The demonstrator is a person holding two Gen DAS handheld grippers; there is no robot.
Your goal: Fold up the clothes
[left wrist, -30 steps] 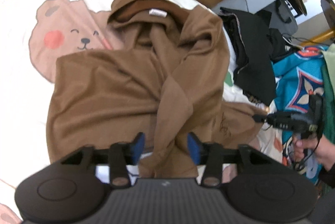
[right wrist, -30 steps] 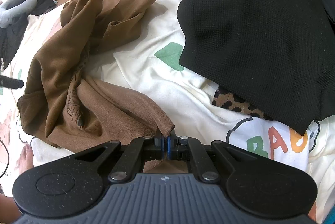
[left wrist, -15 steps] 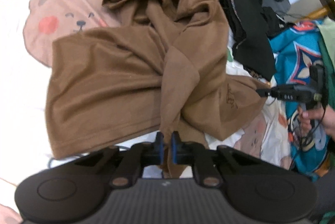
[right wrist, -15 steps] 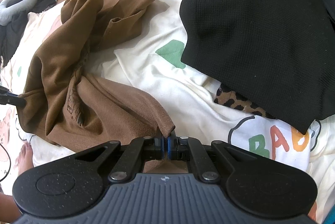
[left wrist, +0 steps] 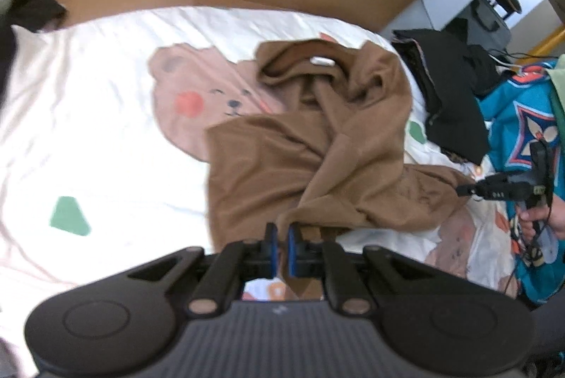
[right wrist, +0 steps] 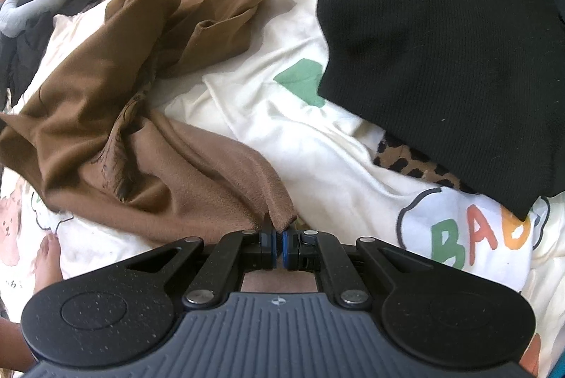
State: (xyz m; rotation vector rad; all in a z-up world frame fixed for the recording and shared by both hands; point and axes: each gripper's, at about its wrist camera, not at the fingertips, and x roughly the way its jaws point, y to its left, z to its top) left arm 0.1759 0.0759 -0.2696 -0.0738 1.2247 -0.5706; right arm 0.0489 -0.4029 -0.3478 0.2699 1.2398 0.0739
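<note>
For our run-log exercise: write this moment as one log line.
left gripper: shut on brown shirt | right gripper: shut on brown shirt | shirt crumpled, unfolded

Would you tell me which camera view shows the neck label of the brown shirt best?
The left wrist view: the white neck label sits in plain sight inside the collar of the brown shirt. The right wrist view shows only crumpled folds of the shirt; no label can be seen there.

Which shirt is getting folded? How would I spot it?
Find the cream bedsheet with a cartoon bear. The brown shirt lies crumpled across it, pinched by both the left hand-held gripper and the right hand-held gripper. Its neighbour, the black garment, is darker and untouched.
</note>
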